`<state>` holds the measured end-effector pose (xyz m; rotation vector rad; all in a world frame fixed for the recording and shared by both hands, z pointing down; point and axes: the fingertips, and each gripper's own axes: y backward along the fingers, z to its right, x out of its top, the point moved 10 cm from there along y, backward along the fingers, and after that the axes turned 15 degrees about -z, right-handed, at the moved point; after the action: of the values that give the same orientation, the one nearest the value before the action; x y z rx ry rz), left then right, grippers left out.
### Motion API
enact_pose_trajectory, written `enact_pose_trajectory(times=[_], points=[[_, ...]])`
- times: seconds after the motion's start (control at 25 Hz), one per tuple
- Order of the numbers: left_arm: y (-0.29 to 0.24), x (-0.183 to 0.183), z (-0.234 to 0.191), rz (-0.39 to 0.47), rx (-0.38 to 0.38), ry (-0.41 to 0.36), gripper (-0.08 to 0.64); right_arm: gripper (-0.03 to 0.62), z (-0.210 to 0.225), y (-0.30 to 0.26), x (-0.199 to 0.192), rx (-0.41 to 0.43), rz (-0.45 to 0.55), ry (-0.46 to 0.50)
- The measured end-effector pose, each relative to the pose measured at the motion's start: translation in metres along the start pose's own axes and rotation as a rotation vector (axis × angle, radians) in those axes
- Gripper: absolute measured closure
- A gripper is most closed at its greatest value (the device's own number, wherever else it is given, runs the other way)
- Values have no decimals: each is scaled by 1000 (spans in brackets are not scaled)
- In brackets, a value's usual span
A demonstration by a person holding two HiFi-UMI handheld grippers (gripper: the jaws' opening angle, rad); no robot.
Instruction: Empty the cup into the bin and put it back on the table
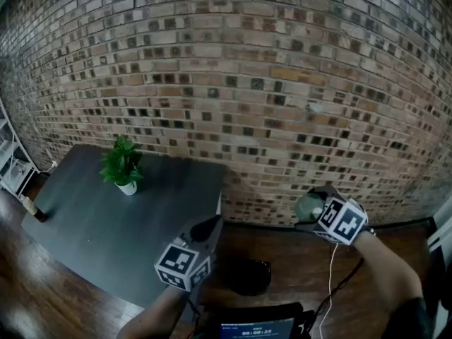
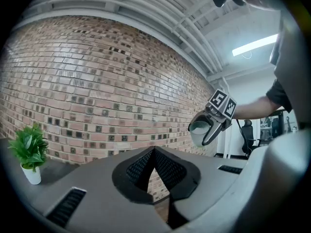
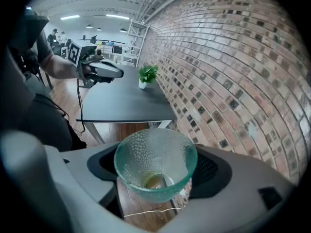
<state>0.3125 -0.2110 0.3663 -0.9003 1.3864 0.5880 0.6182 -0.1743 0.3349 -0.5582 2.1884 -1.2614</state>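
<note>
A greenish dimpled glass cup [image 3: 155, 164] sits between the jaws of my right gripper [image 3: 158, 173], which is shut on it. The cup's mouth faces the camera and something brownish shows at its bottom. In the head view the cup [image 1: 308, 207] is held in the air at the right, near the brick wall, by the right gripper [image 1: 316, 212]. A round black bin [image 1: 248, 276] stands on the wooden floor, lower and to the left of the cup. My left gripper [image 1: 209, 227] hovers by the corner of the dark table [image 1: 92, 224], jaws together and holding nothing.
A small potted plant [image 1: 122, 164] stands on the table's far side and a small bottle [image 1: 32, 207] at its left edge. A white shelf [image 1: 10, 161] is at the far left. Cables [image 1: 330, 277] trail over the floor beside a screen [image 1: 258, 328].
</note>
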Motion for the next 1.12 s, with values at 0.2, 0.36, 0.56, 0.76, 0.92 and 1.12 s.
enact_pose_trajectory(times=[0.2,0.36,0.56,0.76,0.92,1.12], points=[[-3,-3,-3,-1,11,8,565,189,2,2,7,-70,-66,117],[-3,-4,-4,-2,13,13,565,189,1,4,13,-99,-99,180],[-3,-5,-6,-1,28,13,565,189,-1,3,18,-123,-130,228],[-1,0,-6,-9,69,-35,565,189,0,5,21,-146,-158,263],[5,-2,-7,-5,67,-15,565,189,-4,8,24,-156,-173,294],[13,-6,-7,-5,75,-2,565,189,-10,7,28,-177,-221,347]])
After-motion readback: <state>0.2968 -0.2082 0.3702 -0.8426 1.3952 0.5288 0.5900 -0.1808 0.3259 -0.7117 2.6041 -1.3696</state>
